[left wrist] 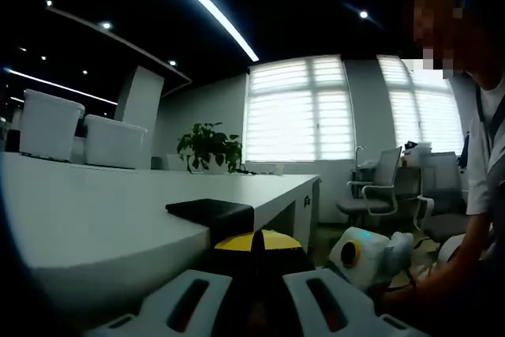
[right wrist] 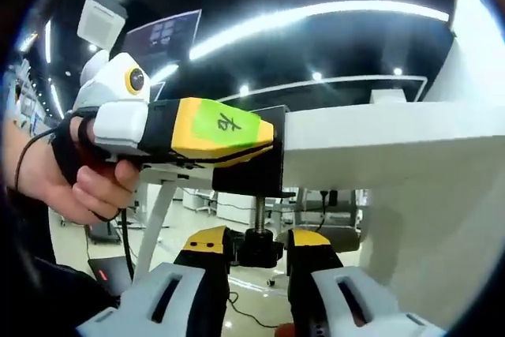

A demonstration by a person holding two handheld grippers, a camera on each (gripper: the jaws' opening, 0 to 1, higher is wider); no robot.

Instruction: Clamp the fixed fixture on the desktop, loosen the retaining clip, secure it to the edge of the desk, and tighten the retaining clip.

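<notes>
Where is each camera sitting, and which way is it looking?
Left gripper view: rides the left gripper at desktop height, looking across it toward the windows; the black clamp fixture lies between its fingers; a forearm shows.
Right gripper view: rides the right gripper below the desk edge, looking up at the clamp screw; a hand shows.
Shared: the fixture and desk; each shows the other gripper.

Handwritten "右" on green label [right wrist: 229,123]
</notes>
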